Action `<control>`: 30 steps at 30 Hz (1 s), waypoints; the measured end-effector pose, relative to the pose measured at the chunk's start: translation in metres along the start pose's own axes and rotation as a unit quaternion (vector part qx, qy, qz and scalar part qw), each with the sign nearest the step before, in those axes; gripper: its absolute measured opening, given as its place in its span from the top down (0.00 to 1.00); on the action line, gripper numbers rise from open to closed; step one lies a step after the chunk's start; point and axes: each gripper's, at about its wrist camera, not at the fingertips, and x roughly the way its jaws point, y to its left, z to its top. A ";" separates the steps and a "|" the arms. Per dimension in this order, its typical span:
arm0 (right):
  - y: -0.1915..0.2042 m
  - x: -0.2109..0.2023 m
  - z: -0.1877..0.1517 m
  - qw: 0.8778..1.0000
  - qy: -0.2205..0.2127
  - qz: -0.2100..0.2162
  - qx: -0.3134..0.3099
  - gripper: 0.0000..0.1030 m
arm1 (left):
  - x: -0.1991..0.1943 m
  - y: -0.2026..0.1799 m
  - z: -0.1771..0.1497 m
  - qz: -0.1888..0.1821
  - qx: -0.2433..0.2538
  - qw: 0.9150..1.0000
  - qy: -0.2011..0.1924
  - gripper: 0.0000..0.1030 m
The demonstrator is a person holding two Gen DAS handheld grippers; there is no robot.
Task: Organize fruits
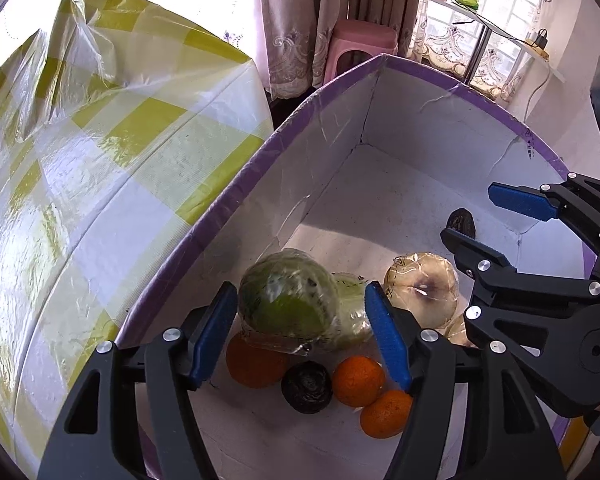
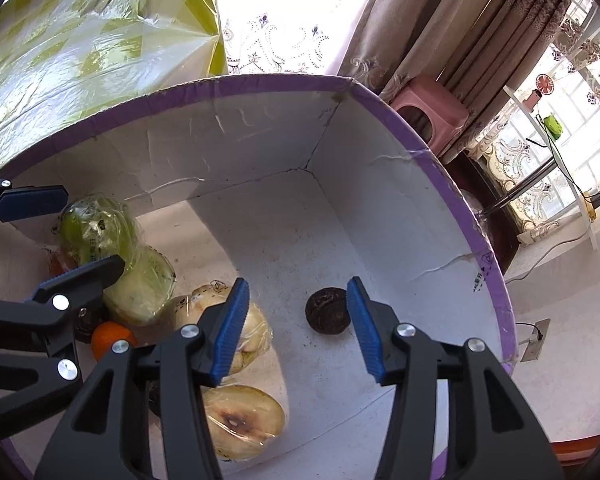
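In the white box (image 1: 400, 128), three oranges (image 1: 255, 364), two dark fruits (image 1: 307, 387) and wrapped green fruit (image 1: 288, 300) are seen lower centre; left gripper (image 1: 304, 336) and right gripper (image 2: 296, 328) are spread wide, empty.

Box (image 2: 260, 152) is looking like matt white cardboard, creased, with glossy purple tape on the rim. Table (image 1: 100, 184) cover is showing glossy, crinkled plastic film. Green fruit (image 1: 288, 296) and pale fruit (image 1: 422, 292) are sitting in shiny cling wrap. Oranges (image 1: 358, 380) are reading matt and pebbled; dark fruit (image 2: 327, 310) is looking rough and dull. Both hand-held grippers, left (image 1: 304, 332) and right (image 2: 298, 326), are showing matt black plastic, ribbed blue pads (image 2: 232, 328), bright metal screws.
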 end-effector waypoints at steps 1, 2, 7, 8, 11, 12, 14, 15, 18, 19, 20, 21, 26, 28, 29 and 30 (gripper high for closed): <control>0.001 0.000 0.000 1.000 -0.001 -0.002 0.000 0.49 | 0.000 0.000 0.000 0.000 -0.001 1.000 -0.001 0.35; 0.001 -0.001 0.000 1.000 -0.001 -0.001 0.001 0.49 | -0.001 0.001 0.000 -0.001 -0.002 1.000 -0.001 0.34; 0.001 -0.002 0.000 1.000 -0.004 -0.002 0.002 0.47 | -0.003 0.001 0.000 0.000 -0.003 1.000 -0.003 0.34; 0.001 -0.002 0.000 1.000 -0.005 -0.002 0.002 0.46 | -0.003 0.001 0.000 -0.001 -0.004 1.000 -0.004 0.34; 0.000 -0.005 -0.001 1.000 -0.011 -0.003 0.006 0.42 | -0.006 0.003 -0.001 -0.003 -0.009 1.000 -0.008 0.34; -0.001 -0.006 -0.002 1.000 -0.015 -0.004 0.008 0.41 | -0.007 0.004 -0.002 -0.005 -0.010 1.000 -0.012 0.34; -0.003 -0.009 -0.002 1.000 -0.021 -0.006 0.015 0.37 | -0.010 0.007 -0.005 -0.005 -0.013 1.000 -0.019 0.33; -0.004 -0.011 -0.002 1.000 -0.024 -0.005 0.017 0.37 | -0.013 0.008 -0.007 -0.003 -0.014 1.000 -0.023 0.31; -0.007 -0.017 -0.004 0.999 -0.036 -0.009 0.024 0.32 | -0.022 0.011 -0.010 0.001 -0.020 0.999 -0.038 0.25; -0.008 -0.019 -0.005 0.999 -0.040 -0.009 0.026 0.30 | -0.025 0.012 -0.011 0.002 -0.023 0.999 -0.044 0.24; -0.008 -0.021 -0.005 0.999 -0.045 -0.009 0.028 0.28 | -0.030 0.013 -0.012 0.002 -0.025 0.998 -0.051 0.22; -0.009 -0.023 -0.006 0.998 -0.049 -0.010 0.030 0.26 | -0.035 0.014 -0.014 0.002 -0.025 0.998 -0.058 0.20; -0.013 -0.037 -0.007 0.997 -0.063 -0.013 0.039 0.26 | -0.057 0.019 -0.025 -0.004 -0.036 0.996 -0.082 0.18; -0.014 -0.042 -0.008 0.997 -0.067 -0.014 0.043 0.25 | -0.065 0.024 -0.032 -0.011 -0.047 0.995 -0.091 0.18; -0.015 -0.045 -0.009 0.996 -0.069 -0.015 0.045 0.25 | -0.070 0.027 -0.036 -0.014 -0.054 0.994 -0.096 0.18; -0.015 -0.047 -0.010 0.996 -0.071 -0.015 0.046 0.25 | -0.075 0.029 -0.039 -0.016 -0.061 0.993 -0.101 0.17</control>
